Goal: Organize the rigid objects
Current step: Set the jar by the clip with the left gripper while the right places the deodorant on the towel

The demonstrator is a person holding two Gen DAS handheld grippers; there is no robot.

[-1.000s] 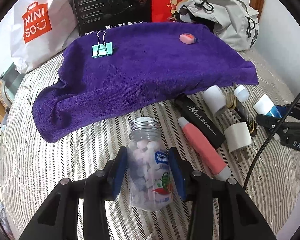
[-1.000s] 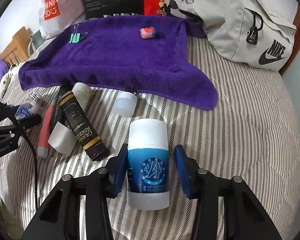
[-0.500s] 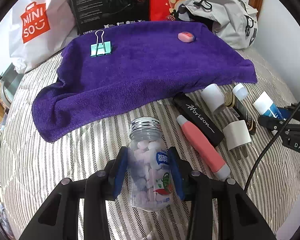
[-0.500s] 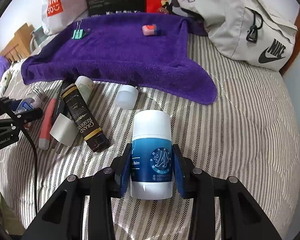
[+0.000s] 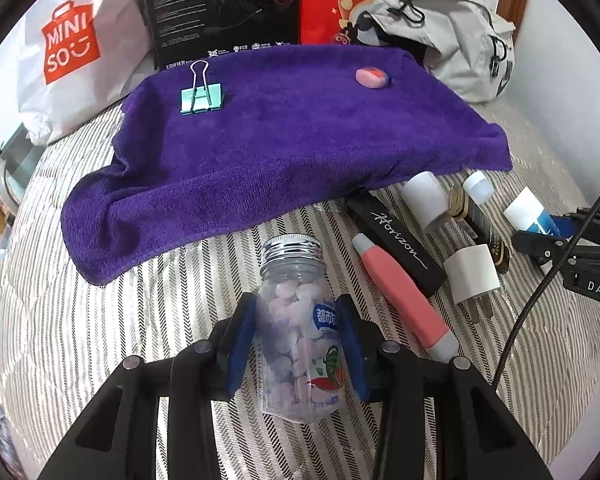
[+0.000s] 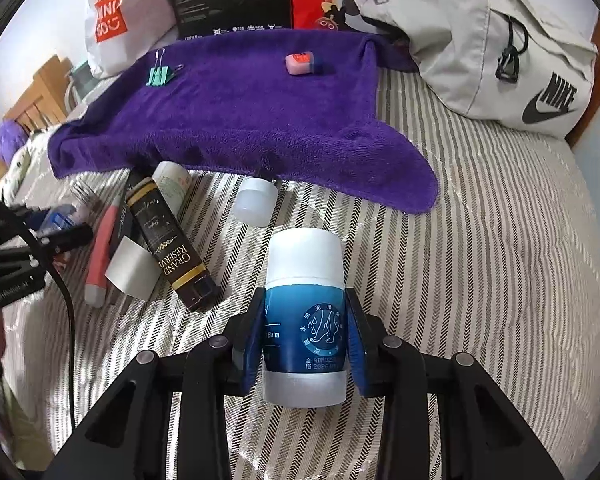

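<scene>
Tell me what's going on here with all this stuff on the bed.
A person is sorting small items with two tools. The left hand-held gripper is shut on a clear candy bottle, and the right hand-held gripper is shut on a blue-and-white balm stick. A green binder clip and a pink eraser already sit on the purple towel. More tubes and bottles lie on the striped bedcover.

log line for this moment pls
left gripper: shut on candy bottle | right gripper: shut on balm stick | purple towel: clip, eraser
</scene>
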